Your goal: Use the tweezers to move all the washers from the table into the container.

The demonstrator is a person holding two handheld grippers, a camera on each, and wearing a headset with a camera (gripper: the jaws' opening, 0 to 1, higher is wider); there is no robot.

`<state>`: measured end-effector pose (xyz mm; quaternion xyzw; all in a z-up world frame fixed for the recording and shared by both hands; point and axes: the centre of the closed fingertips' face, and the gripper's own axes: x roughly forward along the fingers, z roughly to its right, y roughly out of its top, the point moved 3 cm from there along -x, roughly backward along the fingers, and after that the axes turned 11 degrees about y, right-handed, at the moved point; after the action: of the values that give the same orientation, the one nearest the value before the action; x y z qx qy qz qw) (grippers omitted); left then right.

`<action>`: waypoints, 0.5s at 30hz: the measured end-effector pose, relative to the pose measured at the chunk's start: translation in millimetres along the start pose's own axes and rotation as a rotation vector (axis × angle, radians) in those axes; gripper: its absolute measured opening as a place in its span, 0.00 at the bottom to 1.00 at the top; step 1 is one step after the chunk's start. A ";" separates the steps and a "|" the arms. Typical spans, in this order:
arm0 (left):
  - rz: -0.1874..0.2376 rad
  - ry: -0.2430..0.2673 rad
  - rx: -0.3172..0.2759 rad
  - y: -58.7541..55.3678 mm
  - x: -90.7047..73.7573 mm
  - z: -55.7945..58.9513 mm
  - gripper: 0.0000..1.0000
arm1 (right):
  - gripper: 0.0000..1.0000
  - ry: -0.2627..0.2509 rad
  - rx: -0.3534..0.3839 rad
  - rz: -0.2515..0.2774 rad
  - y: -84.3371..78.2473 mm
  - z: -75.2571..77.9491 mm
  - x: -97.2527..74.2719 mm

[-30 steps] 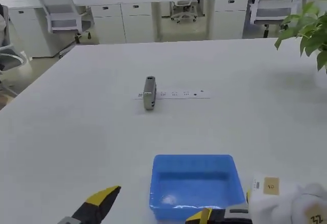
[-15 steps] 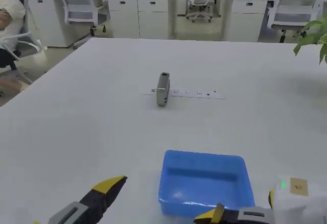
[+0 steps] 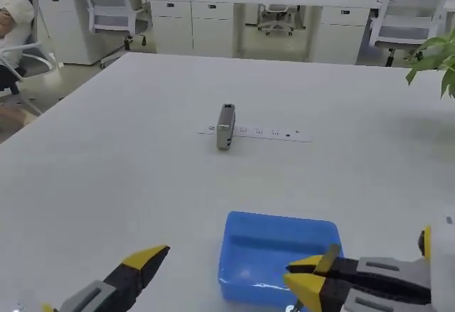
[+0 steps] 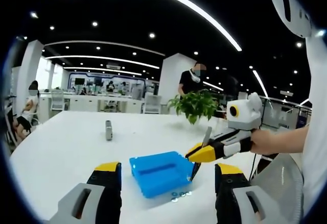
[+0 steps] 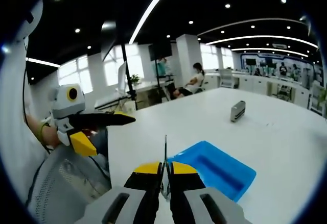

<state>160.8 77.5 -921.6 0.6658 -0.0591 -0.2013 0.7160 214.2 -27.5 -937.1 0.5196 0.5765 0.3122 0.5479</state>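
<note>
A blue container (image 3: pixel 277 255) sits near the table's front edge. Several small washers (image 4: pixel 180 195) lie on the table just in front of it in the left gripper view. My right gripper (image 3: pixel 302 273) is over the container's near right corner, shut on thin metal tweezers (image 3: pixel 328 257). The right gripper view shows the tweezers (image 5: pixel 165 155) standing between the closed jaws, with the container (image 5: pixel 214 168) just beyond. My left gripper (image 3: pixel 138 266) hovers open to the left of the container. Between its fingers (image 4: pixel 107 183) I see the container (image 4: pixel 156 172) and the right gripper (image 4: pixel 214 150).
A grey block (image 3: pixel 225 126) stands mid-table on a white strip (image 3: pixel 266 133). A green plant (image 3: pixel 434 60) is at the table's right edge. Office desks, chairs (image 3: pixel 106 6) and a seated person (image 3: pixel 11 28) are beyond the table.
My right gripper has come forward and left with the tweezers, now over the container's near right corner. The left gripper has barely moved. The head camera has shifted slightly.
</note>
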 end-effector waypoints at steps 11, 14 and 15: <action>-0.001 0.001 0.017 -1.1 -1.3 -1.0 0.73 | 0.02 -0.056 -0.037 0.042 27.7 20.3 -9.3; 0.001 0.002 0.016 -1.2 -1.5 -1.7 0.73 | 0.02 -0.075 -0.037 0.047 30.5 29.1 -9.8; -0.001 0.003 0.017 -1.7 -1.5 -2.0 0.73 | 0.02 -0.080 -0.033 0.049 31.1 31.7 -9.7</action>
<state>159.7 79.9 -923.2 0.6723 -0.0595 -0.2002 0.7102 251.2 -35.1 -911.6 0.5366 0.5361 0.3140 0.5710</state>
